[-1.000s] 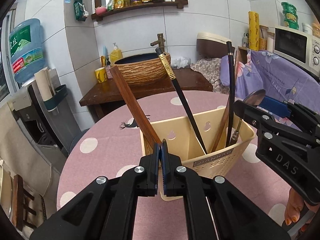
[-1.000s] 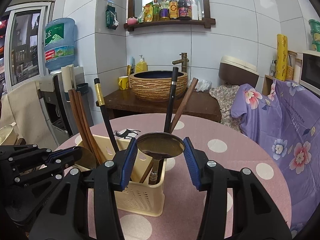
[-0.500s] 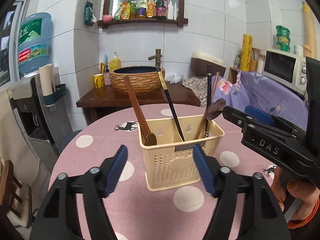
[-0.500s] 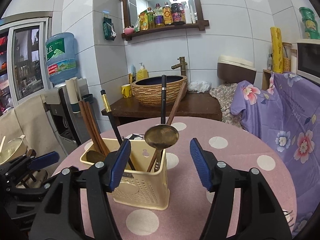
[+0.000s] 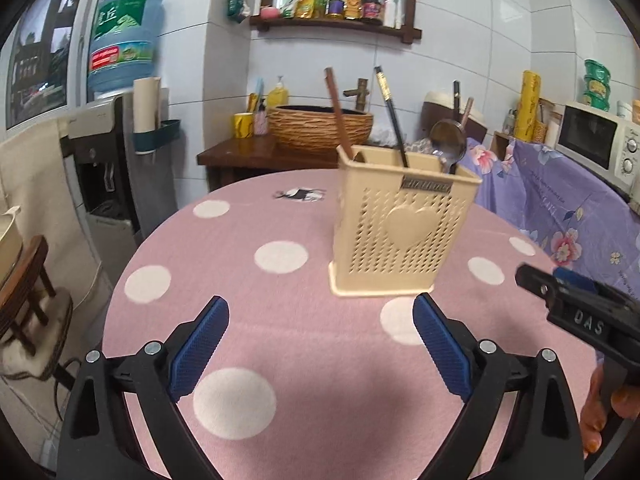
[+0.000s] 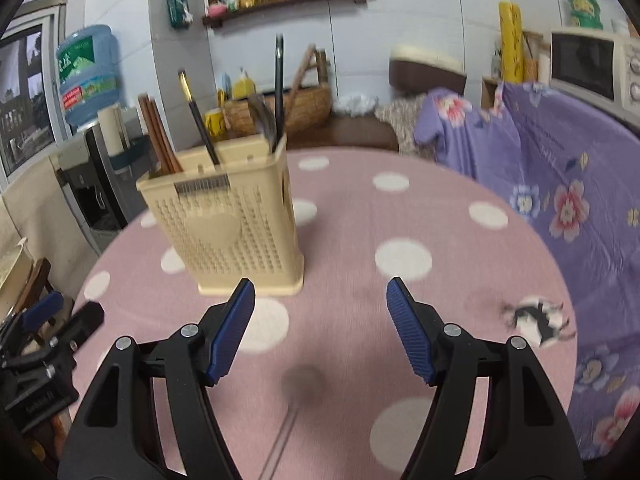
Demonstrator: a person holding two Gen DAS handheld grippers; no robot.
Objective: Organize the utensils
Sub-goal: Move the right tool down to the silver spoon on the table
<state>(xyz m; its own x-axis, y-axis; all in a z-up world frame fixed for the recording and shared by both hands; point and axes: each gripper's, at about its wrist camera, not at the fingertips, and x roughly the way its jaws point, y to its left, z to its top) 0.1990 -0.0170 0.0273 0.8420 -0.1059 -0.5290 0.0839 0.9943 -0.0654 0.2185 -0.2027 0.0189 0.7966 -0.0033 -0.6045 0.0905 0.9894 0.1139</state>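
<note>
Several chopsticks [image 5: 391,115] and a spoon [image 5: 448,140] upright in the caddy [image 5: 400,232].

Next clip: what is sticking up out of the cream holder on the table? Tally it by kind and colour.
Brown chopsticks: 3 (two close together, one apart)
Black chopsticks: 2
Metal spoon: 1
Total: 6 showing above the rim of the holder

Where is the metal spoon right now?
In the left wrist view the metal spoon stands bowl-up in the right end of the cream utensil basket, beside the black chopstick.
</note>
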